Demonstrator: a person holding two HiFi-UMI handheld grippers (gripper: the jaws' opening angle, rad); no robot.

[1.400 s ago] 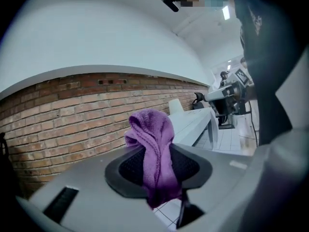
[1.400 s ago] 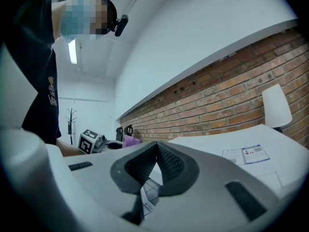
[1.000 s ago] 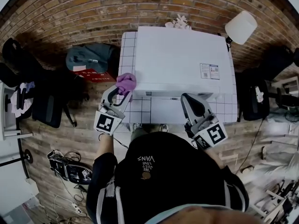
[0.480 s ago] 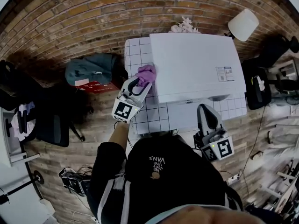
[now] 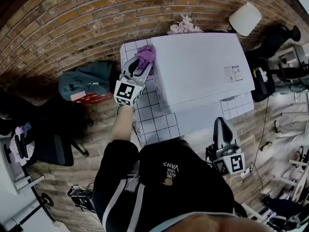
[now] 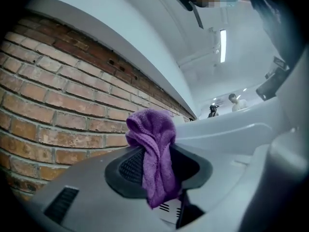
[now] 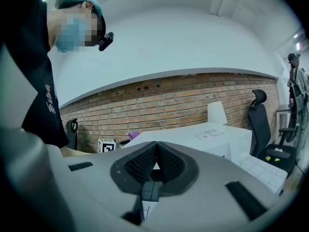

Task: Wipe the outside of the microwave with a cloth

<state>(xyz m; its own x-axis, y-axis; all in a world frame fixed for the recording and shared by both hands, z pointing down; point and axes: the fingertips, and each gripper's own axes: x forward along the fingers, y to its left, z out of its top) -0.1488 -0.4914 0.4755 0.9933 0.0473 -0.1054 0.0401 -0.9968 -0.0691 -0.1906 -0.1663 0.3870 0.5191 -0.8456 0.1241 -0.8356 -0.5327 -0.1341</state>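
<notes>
The left tongs [image 5: 141, 65] pinch a purple cloth [image 5: 147, 55], which touches the upper left edge of the white microwave [image 5: 203, 66] near its back corner, close to the brick wall [image 5: 72, 28]. The microwave stands on a tabletop [image 5: 155, 122] with a grid pattern. A sticker [image 5: 232, 74] on top of the microwave has print too small to read. The right tongs [image 7: 155, 159] are pressed together with nothing between them, off the tabletop's front edge. The person's black shirt [image 5: 170, 170] reads "VANS".
</notes>
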